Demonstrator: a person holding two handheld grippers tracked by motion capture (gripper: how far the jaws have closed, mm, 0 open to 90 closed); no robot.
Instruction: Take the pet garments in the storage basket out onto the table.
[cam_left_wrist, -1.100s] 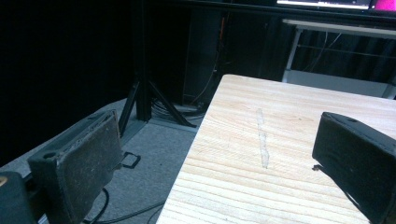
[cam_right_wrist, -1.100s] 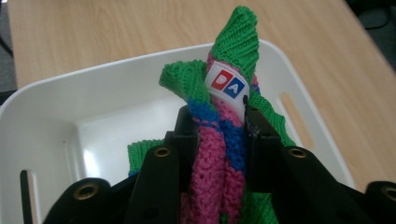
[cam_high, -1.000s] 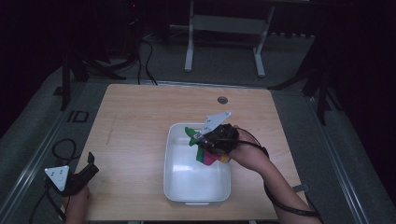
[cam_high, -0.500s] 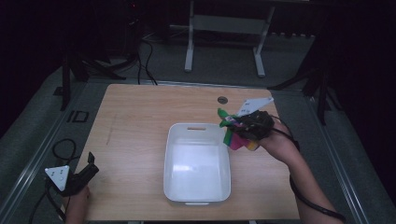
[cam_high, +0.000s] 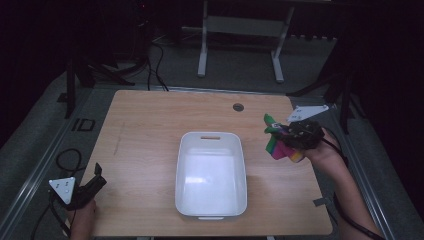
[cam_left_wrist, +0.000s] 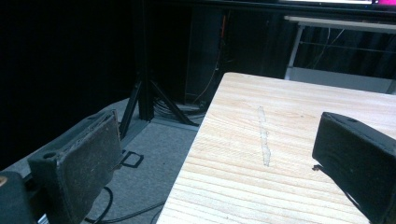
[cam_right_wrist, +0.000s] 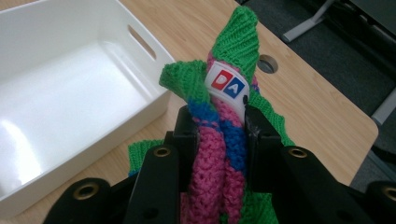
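Table (cam_high: 150, 150) edge: right claw (cam_high: 278, 131) pinching knit cloth (cam_high: 276, 142).

A small white label (cam_right_wrist: 227, 85) is showing on the green, pink and blue knitted cloth (cam_right_wrist: 219, 154), just above the tips of the right tool (cam_right_wrist: 219, 122), which is pinching the cloth. The label is carrying a red square with a white "D" and a blue square with a white "A". Any further letters are curving out of sight. No other writing is showing legibly.
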